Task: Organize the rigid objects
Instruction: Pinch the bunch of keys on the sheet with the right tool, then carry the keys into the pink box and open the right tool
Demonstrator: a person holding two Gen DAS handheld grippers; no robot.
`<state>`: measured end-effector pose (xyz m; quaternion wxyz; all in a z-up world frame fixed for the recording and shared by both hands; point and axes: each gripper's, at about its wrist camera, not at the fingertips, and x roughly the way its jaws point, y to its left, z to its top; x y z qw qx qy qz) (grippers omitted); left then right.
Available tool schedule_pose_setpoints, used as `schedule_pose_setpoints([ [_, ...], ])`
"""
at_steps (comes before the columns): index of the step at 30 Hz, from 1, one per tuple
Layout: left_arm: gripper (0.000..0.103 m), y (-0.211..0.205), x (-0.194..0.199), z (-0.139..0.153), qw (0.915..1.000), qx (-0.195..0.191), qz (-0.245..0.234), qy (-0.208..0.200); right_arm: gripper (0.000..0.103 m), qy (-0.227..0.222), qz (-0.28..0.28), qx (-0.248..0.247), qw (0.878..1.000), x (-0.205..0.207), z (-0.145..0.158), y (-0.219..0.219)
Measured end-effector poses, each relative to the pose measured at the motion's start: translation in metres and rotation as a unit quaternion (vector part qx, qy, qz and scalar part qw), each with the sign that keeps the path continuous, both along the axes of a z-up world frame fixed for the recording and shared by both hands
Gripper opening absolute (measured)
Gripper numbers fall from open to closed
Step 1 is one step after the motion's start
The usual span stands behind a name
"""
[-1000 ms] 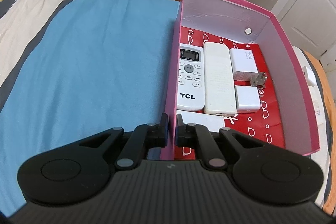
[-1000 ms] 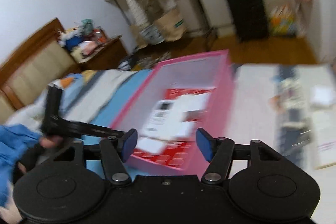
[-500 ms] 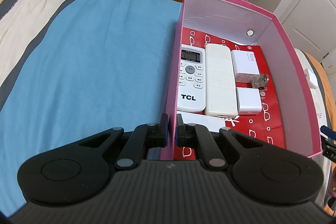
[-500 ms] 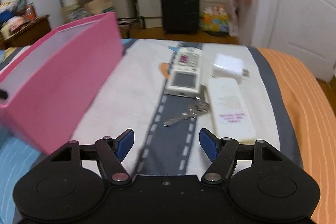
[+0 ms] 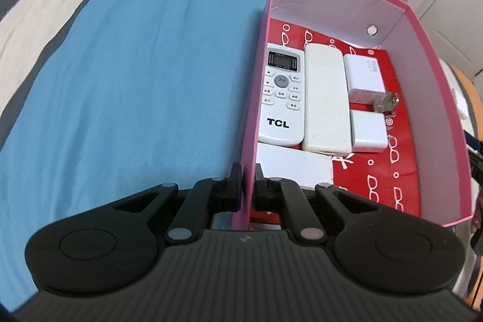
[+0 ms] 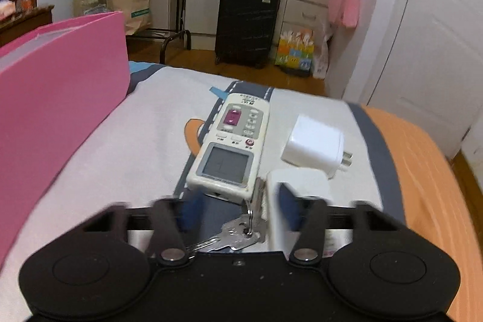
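Keys: a flat metal bunch (image 6: 234, 234) on a ring is lying on the bedspread (image 6: 145, 122), between the right gripper's (image 6: 238, 210) blue pads.
Right gripper: its jaws are closing, blurred, not yet pressing on anything.
Neighbours: a cream remote (image 6: 231, 145) is touching the ring; a white slab (image 6: 297, 201) is partly hidden behind one finger; a glossy plug cube (image 6: 315, 145) is sitting beyond.
Box: the left gripper (image 5: 248, 186) is pinching the thin pink cardboard wall (image 5: 246, 162), jaws nearly together.
Inside: smooth white remotes (image 5: 282, 98) and chargers (image 5: 363, 74) are lying flat.
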<state>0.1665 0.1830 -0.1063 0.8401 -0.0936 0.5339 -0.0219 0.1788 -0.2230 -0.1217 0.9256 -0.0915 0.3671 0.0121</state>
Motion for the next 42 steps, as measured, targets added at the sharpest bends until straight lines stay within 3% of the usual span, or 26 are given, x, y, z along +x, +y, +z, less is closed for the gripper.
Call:
schedule_pose_setpoints([
  [1, 0.005, -0.002, 0.000, 0.001, 1.0000, 0.006, -0.002, -0.001, 0.020, 0.001, -0.003, 0.008, 1.000, -0.003, 0.001, -0.001],
  [2, 0.005, -0.003, 0.000, 0.003, 0.9999, 0.012, -0.005, -0.002, 0.008, 0.024, -0.008, 0.029, 0.999, -0.005, 0.000, -0.004],
  [7, 0.005, -0.004, 0.003, 0.017, 0.9996, 0.021, -0.018, -0.005, 0.006, 0.025, -0.023, 0.056, 0.998, -0.019, 0.001, -0.010],
  [12, 0.003, -0.001, 0.018, 0.050, 0.9989, 0.028, -0.024, -0.030, 0.005, 0.039, -0.081, 0.180, 0.980, -0.025, 0.013, -0.031],
  [21, 0.001, -0.020, 0.036, 0.055, 0.9952, 0.076, -0.020, -0.059, 0.004, 0.033, -0.069, 0.226, 0.971, -0.041, 0.038, -0.027],
  [25, 0.001, -0.022, 0.026, 0.049, 0.9919, 0.089, -0.035, -0.083, 0.004, 0.015, -0.046, 0.245, 0.968, -0.053, 0.063, -0.016],
  [34, 0.001, -0.008, 0.031, 0.039, 0.9958, 0.045, -0.046, -0.065, 0.004, -0.021, 0.055, 0.278, 0.959, -0.067, 0.130, 0.053],
  [42, 0.002, 0.002, 0.033, 0.035, 0.9955, 0.015, -0.078, -0.050, 0.005, 0.022, 0.124, 0.271, 0.954, -0.044, 0.128, 0.117],
])
